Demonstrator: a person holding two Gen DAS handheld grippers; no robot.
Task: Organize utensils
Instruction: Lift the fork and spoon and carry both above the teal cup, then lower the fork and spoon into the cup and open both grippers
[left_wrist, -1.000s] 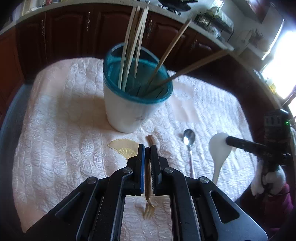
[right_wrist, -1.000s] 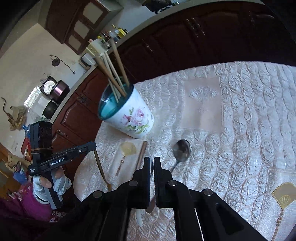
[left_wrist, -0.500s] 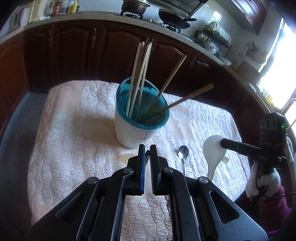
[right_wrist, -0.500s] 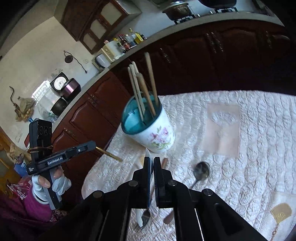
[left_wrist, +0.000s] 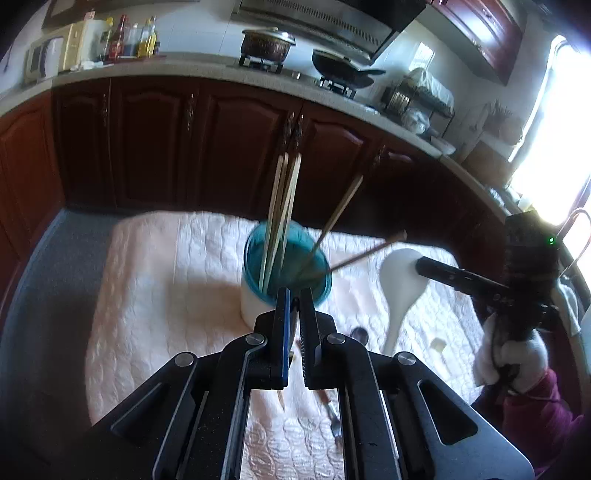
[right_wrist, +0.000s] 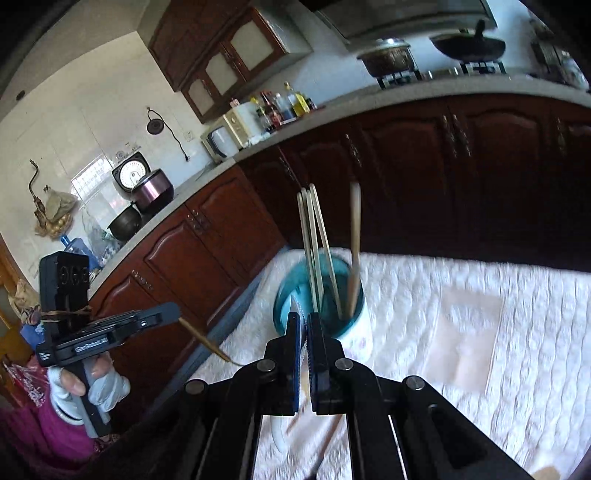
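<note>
A white holder with a teal rim (left_wrist: 286, 269) stands on the quilted cloth (left_wrist: 166, 295), with several chopsticks (left_wrist: 280, 206) upright in it; it also shows in the right wrist view (right_wrist: 325, 295). My left gripper (left_wrist: 294, 299) is shut on a gold fork (right_wrist: 207, 339), held high and short of the holder. My right gripper (right_wrist: 303, 317) is shut on a white spoon (left_wrist: 400, 284), raised to the holder's right. A metal spoon (left_wrist: 360, 334) and another fork (left_wrist: 334, 424) lie on the cloth.
Dark wood cabinets (left_wrist: 221, 147) and a counter (left_wrist: 207, 70) with a pot and pan run behind the table. A grey table edge (left_wrist: 48, 295) borders the cloth at left. Bright window at the far right.
Both grippers have risen well above the cloth, each carrying its utensil. The holder now looks smaller and farther below. The white spoon has come up to the holder's rim height.
</note>
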